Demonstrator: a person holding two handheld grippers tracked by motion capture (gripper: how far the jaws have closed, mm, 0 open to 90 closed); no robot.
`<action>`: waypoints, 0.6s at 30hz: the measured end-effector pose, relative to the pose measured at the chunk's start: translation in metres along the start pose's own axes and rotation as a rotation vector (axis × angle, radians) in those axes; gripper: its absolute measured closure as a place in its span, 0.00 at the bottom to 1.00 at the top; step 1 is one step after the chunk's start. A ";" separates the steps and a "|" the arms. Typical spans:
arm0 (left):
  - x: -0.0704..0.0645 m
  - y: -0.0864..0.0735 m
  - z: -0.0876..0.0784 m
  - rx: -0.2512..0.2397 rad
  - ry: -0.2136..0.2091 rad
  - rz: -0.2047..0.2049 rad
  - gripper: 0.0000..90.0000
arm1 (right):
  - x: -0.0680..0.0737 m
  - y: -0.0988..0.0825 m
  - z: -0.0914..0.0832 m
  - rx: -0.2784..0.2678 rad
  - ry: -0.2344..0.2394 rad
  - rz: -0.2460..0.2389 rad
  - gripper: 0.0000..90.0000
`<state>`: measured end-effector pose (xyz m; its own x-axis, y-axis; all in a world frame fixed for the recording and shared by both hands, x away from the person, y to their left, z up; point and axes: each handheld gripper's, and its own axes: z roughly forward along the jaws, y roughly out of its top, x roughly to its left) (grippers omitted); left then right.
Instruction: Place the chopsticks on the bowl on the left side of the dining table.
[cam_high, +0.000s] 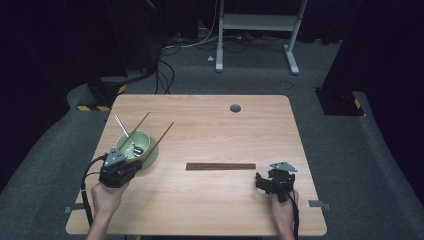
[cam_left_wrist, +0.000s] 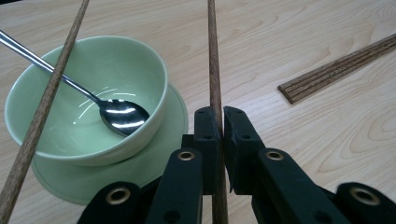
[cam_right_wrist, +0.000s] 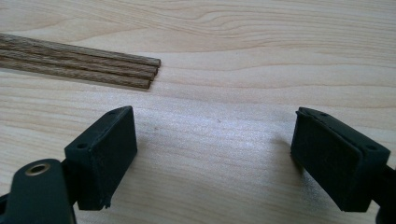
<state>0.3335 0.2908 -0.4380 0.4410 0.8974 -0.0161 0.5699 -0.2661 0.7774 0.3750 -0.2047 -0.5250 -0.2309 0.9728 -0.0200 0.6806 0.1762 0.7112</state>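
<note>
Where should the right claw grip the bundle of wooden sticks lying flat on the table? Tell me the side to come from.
Grip the bundle of wooden sticks near its right end, the end nearest the open right claw, coming down from above with the jaws across its narrow width. It lies flat, long and thin, so only its long edges offer opposing faces.

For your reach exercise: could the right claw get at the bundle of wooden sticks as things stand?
Probably yes: the right claw is open and holds nothing, and only bare table lies between it and the wooden sticks.

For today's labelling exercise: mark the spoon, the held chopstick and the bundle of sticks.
spoon (cam_left_wrist: 122, 116), left gripper view, on its bowl.
held chopstick (cam_left_wrist: 214, 60), left gripper view, on its shaft.
bundle (cam_right_wrist: 74, 67), right gripper view, on its middle stick.
</note>
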 end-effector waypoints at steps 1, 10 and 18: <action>0.001 0.000 0.000 0.004 0.004 0.002 0.93 | 0.000 0.000 0.000 -0.001 0.000 -0.001 0.15; 0.004 0.002 0.001 0.003 0.030 0.002 0.93 | 0.000 0.000 0.000 0.000 0.000 0.000 0.15; 0.010 0.009 0.001 0.001 0.044 -0.003 0.93 | 0.000 0.000 0.000 0.000 0.000 0.000 0.15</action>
<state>0.3434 0.2976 -0.4319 0.4085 0.9127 0.0089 0.5719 -0.2635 0.7769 0.3750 -0.2047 -0.5250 -0.2310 0.9728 -0.0199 0.6806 0.1762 0.7111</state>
